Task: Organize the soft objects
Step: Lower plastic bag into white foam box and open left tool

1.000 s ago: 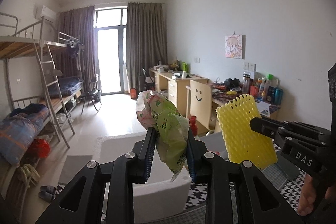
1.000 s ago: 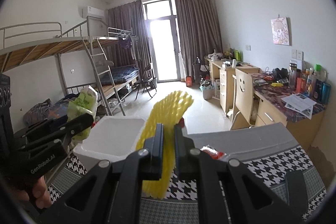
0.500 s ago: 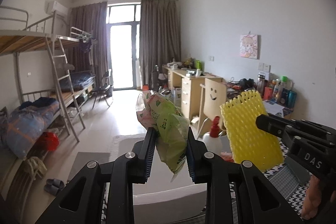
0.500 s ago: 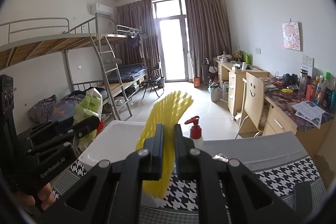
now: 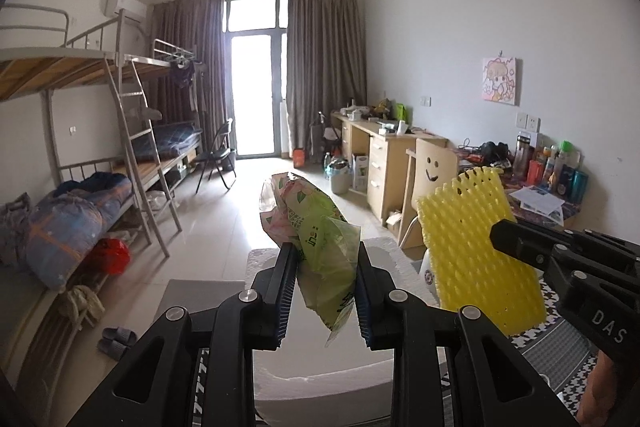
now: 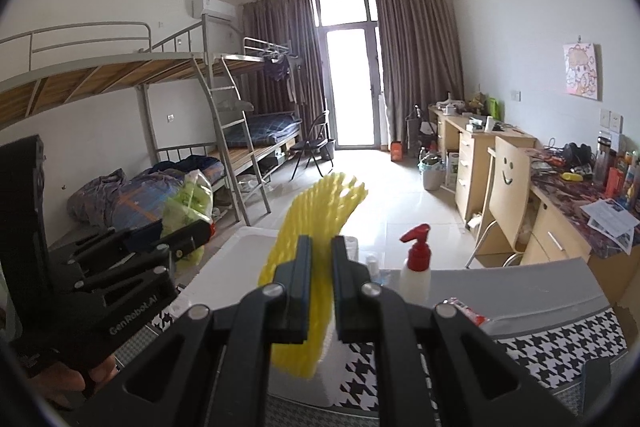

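Above one foam box (image 5: pixel 320 379), two held items

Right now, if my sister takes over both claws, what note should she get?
Left claw: shut on a crumpled green plastic bag, held in the air above the white foam box.
Right claw: shut on a yellow foam net, also in the air.
Done: both soft things picked up.
Left: neither is put down yet; the box looks like the likely place.
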A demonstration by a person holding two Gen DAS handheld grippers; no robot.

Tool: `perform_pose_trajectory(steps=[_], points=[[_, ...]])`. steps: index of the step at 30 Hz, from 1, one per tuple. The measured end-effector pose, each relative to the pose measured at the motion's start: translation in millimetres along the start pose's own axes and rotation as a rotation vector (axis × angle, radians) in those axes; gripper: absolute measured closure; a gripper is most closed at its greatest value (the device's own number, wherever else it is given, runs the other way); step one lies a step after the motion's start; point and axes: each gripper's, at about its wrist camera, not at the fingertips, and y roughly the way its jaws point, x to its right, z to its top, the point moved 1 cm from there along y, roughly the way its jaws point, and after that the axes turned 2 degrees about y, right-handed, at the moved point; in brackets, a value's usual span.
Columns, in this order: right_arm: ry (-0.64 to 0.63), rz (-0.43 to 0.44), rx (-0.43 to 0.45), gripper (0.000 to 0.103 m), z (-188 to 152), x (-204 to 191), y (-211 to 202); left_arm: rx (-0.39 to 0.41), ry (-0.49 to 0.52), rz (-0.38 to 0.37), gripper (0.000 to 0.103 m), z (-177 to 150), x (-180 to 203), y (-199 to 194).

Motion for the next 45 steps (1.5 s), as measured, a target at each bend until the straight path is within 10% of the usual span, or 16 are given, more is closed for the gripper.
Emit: perform_pose_trajectory(steps=[33, 45], points=[[0.009, -0.027, -0.075, 0.091, -6, -11, 41, -0.169, -0.018, -0.035, 0.072, -12, -4, 51], [0.011, -0.043, -0.076, 0.091, -4, -10, 47, -0.184, 0.006, -0.022, 0.020, -12, -3, 50]])
